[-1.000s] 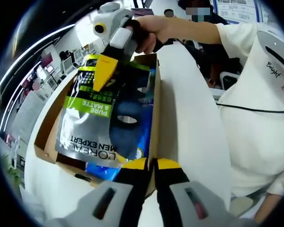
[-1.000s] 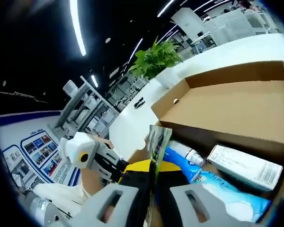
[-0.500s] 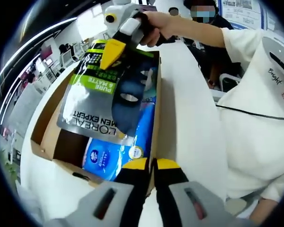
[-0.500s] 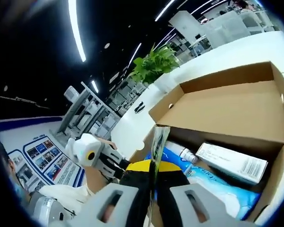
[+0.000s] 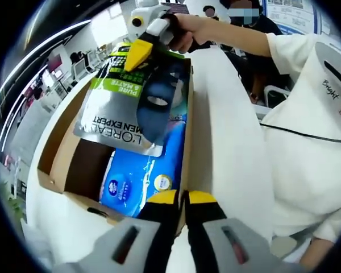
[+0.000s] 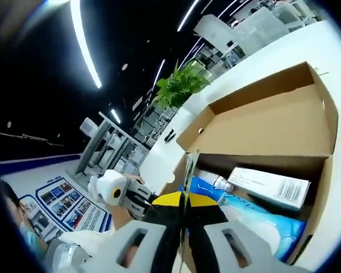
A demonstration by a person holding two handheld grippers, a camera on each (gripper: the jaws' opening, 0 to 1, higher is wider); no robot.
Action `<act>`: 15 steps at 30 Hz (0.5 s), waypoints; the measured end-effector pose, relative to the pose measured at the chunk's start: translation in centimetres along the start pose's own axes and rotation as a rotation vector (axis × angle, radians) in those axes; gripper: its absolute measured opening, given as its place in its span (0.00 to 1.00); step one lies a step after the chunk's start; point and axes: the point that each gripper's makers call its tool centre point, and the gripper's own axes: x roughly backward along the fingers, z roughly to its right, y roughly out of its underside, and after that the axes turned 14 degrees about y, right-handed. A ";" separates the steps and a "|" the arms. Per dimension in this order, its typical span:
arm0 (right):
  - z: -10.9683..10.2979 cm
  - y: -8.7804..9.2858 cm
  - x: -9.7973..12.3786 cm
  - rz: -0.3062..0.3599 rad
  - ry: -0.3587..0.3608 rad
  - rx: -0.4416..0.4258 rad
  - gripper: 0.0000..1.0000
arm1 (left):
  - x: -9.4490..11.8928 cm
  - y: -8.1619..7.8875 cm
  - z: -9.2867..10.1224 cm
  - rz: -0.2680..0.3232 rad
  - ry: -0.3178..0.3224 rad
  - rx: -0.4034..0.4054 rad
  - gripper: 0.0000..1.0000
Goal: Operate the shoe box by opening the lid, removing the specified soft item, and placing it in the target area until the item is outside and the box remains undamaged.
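I have the right gripper (image 5: 137, 52) pinched closed on the top edge of the L'Oréal Men Expert pouch (image 5: 116, 111), so the soft silver and green pack hangs flat and limp above the open shoe box (image 5: 62, 153). Gripping it by the sealed edge lets the glossy film drape free of the cardboard walls, which I judge spares the box as the pouch comes out. In the right gripper view the same edge stands up thin between my closed jaws, above the box.

My left gripper (image 5: 181, 199) sits at the near rim of the box with its yellow-tipped jaws together; I cannot tell whether they pinch the cardboard wall or just rest against it, though steadying the box would be the reason.

Inside the box lies a crinkled blue plastic pack (image 5: 139, 176) and, in the right gripper view, a white printed carton (image 6: 270, 186). The plain brown lid (image 6: 261, 122) is folded back behind the box, on the white table (image 5: 221, 131).
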 end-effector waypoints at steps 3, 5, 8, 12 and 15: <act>-0.2 0.4 0.0 -0.007 -0.010 0.004 0.00 | -0.1 0.1 0.2 -0.014 0.024 -0.021 0.04; -0.4 1.1 0.0 -0.018 -0.013 0.008 0.00 | -0.2 0.1 0.1 -0.029 0.044 -0.006 0.04; -0.4 1.7 0.1 -0.029 -0.031 0.014 0.00 | -0.4 0.4 0.3 -0.082 0.035 -0.025 0.03; 0.0 1.1 0.4 -0.017 -0.045 -0.003 0.00 | -0.2 0.4 0.2 -0.067 0.033 -0.011 0.03; 0.4 0.7 0.6 -0.018 -0.043 -0.014 0.00 | -0.2 0.5 0.1 -0.062 0.030 -0.013 0.04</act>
